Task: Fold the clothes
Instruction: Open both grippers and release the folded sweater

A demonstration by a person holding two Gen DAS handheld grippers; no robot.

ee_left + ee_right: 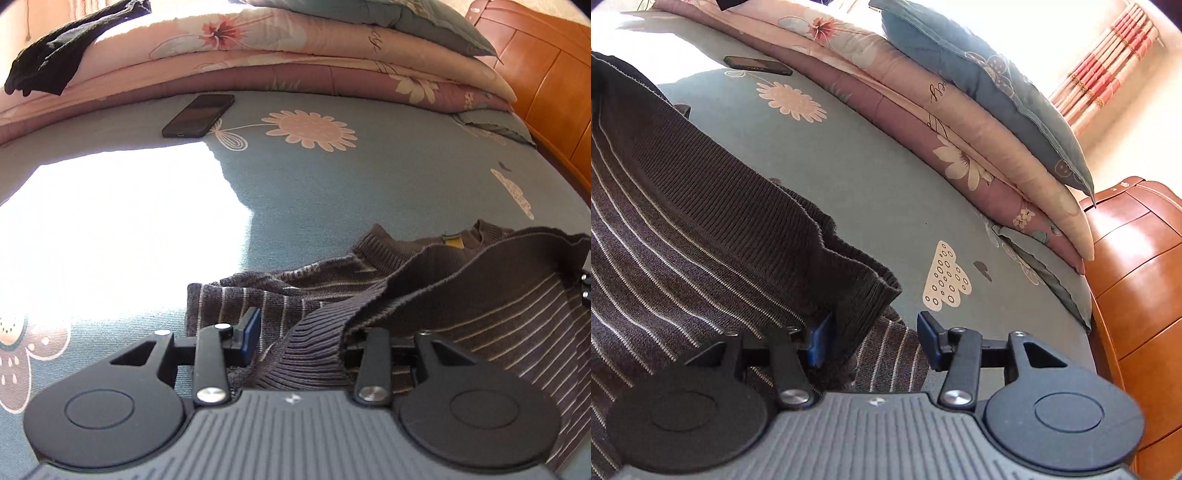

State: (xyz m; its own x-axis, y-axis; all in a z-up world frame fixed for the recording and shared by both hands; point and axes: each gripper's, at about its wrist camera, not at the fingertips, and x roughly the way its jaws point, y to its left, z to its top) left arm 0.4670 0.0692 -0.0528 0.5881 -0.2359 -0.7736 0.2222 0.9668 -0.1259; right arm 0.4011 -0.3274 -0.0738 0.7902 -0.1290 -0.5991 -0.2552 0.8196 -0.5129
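Left wrist view: brown striped knit sweater (436, 295) on the blue flowered bedsheet (332, 184), partly lifted, ribbed hem draped up over the left gripper (299, 339). Collar with yellow label lying flat farther out. Soft, limp, fairly light knit; stretches and sags between holds, grips well on rubber pads, nothing fragile. Best taken at the thick ribbed hem, near the corners, both layers together. Left jaws fairly wide, one pad hidden under the hem, so a firm hold cannot be told. Right gripper (875, 341) with jaws wide, hem corner (864, 291) hanging loose against the near pad, not pinched. Farther out: black phone (199, 115), folded quilts (295, 62), dark garment (55, 62) on top, wooden footboard (1137, 295).
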